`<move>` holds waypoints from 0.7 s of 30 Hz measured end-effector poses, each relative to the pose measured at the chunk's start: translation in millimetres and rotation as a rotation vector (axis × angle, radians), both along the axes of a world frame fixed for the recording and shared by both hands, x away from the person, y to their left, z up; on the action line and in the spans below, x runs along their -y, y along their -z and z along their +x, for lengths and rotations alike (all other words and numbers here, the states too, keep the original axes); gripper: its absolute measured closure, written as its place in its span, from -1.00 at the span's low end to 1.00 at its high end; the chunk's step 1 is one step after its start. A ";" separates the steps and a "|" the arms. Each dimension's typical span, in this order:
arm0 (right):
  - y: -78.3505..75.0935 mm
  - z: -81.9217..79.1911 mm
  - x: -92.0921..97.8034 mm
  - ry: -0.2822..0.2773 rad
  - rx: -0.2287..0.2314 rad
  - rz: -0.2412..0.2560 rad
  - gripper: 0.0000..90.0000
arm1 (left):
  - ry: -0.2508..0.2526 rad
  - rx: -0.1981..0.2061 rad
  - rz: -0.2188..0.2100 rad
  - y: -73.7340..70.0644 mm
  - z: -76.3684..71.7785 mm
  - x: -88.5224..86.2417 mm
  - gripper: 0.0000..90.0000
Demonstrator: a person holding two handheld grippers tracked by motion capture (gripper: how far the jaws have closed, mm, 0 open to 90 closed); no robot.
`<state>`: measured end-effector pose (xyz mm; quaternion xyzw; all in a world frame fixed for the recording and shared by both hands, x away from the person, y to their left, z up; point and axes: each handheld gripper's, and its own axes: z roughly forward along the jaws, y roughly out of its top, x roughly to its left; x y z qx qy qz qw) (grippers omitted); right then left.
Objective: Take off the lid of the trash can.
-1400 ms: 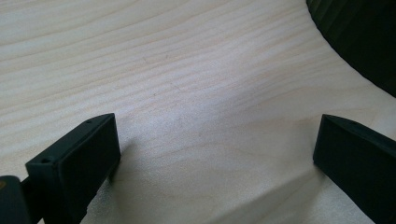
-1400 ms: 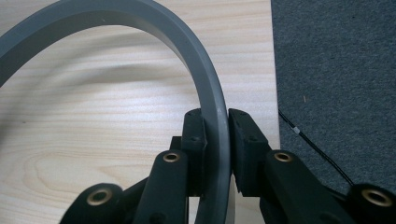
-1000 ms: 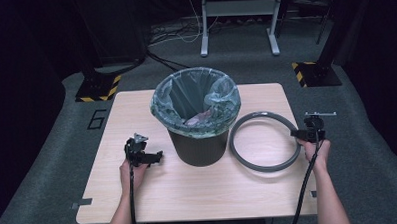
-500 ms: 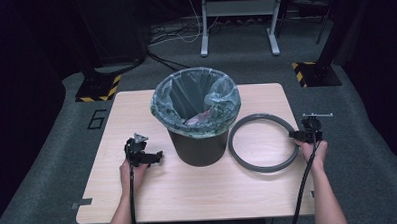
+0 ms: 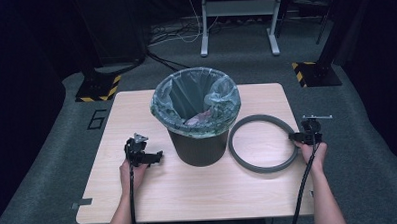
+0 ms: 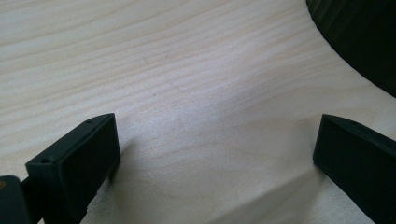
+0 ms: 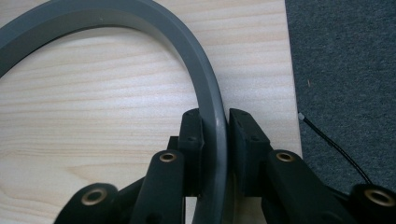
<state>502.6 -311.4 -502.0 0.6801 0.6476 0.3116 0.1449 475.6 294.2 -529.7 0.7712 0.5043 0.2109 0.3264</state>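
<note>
You are working in a lab or test studio: a pale wooden table (image 5: 136, 109) stands on grey carpet (image 5: 48, 162), ringed by black curtains (image 5: 29, 43), hazard-striped stand bases (image 5: 98, 90), loose floor cables (image 5: 174, 35), and a metal frame (image 5: 238, 20).

Grey ring (image 7: 212, 100) cut off at frame edges, bin (image 6: 359, 37) mostly out of frame
</note>
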 end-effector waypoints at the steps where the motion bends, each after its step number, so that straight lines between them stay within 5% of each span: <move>1: 0.4 -0.2 0.6 0.001 0.003 -0.001 0.65 | 0.000 0.000 0.000 0.0 0.0 0.0 -0.99; 3: 1.1 -0.5 1.9 0.005 0.000 0.013 0.54 | 0.000 0.000 0.000 0.0 0.0 0.0 -0.99; 11: -2.0 -2.9 3.9 -0.042 0.009 0.058 -0.55 | 0.000 0.000 0.000 0.0 0.0 0.0 -0.99; 18: -17.4 -8.2 -6.7 -0.091 0.102 -0.003 -0.81 | -0.006 -0.001 -0.002 0.0 -0.2 0.3 -0.99; 21: -22.6 -10.9 -12.0 -0.149 0.126 0.021 -0.93 | -0.013 -0.001 -0.002 0.0 -0.3 0.9 -0.99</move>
